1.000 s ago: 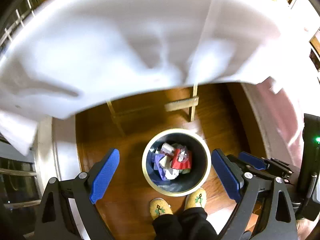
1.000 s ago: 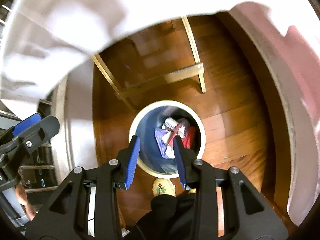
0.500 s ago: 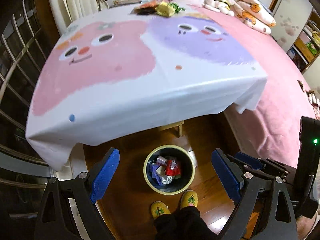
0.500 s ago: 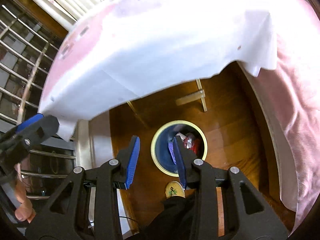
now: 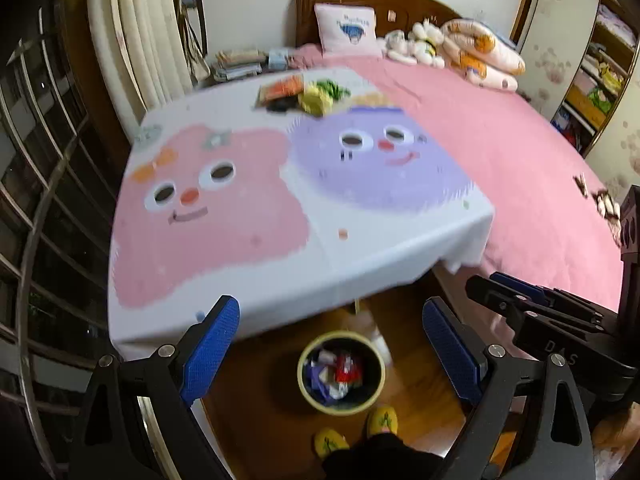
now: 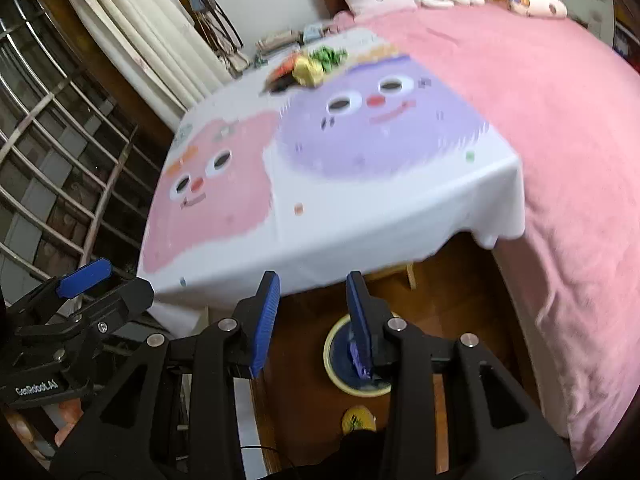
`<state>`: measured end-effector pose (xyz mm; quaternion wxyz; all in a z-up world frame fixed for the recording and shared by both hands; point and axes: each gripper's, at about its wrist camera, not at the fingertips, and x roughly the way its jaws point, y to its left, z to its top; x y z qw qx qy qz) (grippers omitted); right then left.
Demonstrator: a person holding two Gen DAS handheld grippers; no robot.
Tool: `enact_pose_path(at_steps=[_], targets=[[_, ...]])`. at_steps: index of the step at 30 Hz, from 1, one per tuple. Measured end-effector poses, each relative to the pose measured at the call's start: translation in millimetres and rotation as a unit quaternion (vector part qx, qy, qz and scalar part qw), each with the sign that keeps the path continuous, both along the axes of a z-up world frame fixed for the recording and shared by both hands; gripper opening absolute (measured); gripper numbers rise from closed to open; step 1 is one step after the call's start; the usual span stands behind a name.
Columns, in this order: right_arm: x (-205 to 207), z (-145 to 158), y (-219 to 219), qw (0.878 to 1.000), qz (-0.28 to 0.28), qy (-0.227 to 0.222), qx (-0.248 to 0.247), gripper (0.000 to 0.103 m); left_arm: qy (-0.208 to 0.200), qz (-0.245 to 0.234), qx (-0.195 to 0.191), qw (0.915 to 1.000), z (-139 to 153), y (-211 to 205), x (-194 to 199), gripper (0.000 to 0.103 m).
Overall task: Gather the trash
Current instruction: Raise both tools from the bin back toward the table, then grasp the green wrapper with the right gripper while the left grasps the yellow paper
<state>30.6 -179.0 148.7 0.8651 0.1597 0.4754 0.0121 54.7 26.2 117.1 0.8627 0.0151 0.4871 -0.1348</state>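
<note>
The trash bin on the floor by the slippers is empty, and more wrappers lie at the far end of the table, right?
Not quite: the trash bin is not empty. The left wrist view shows crumpled trash inside it. The rest holds: it stands by the slippers, and wrappers lie at the table's far end.

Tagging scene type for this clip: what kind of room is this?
Almost certainly a home bedroom: a bed with a pink bedspread, pillow and plush toys by a wooden headboard, plus a small table under a cartoon tablecloth.
</note>
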Motion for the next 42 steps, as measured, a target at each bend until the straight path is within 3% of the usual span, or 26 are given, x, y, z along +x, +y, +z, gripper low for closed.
enact_pose_path(at_steps=[5, 8, 14, 19, 28, 35, 39, 42], targets=[[18.2, 36.6, -2.1, 0.999, -0.003, -0.029, -0.030, 0.032, -0.044, 0.005, 0.007, 0.9990, 38.3, 2.5, 23.8, 0.094], [35.6, 52.6, -6.9, 0.998, -0.006, -0.039, -0.045, 0.032, -0.049, 0.005, 0.000, 0.9988, 52.5, 1.8, 44.1, 0.094], [85.6, 61.0, -26.3, 0.997, -0.005, -0.050, -0.060, 0.038, -0.046, 0.014, -0.005, 0.9988, 61.8, -7.7, 89.2, 0.094], [158.8, 49.2, -55.5, 0.997, 0.014, -0.052, -0.064, 0.039, -0.039, 0.042, -0.002, 0.9984, 52.9, -23.3, 151.1, 0.094], [333.5, -8.5, -127.4, 0.997, 0.069, -0.014, -0.042, 0.040, 0.009, 0.116, 0.003, 0.9932, 3.3, -71.8, 307.4, 0.094], [462.0, -65.2, -157.8, 0.992, 0.121, 0.008, -0.041, 0.040, 0.064, 0.179, -0.026, 0.9813, -56.3, -103.1, 437.8, 0.094], [514.3, -97.9, -161.9, 0.990, 0.137, 0.018, -0.019, 0.041, 0.090, 0.202, -0.034, 0.9748, -96.1, -113.2, 495.7, 0.085], [546.3, -121.2, -159.6, 0.989, 0.147, 0.027, 0.001, 0.041, 0.109, 0.213, -0.038, 0.9703, -124.7, -114.7, 516.7, 0.080]])
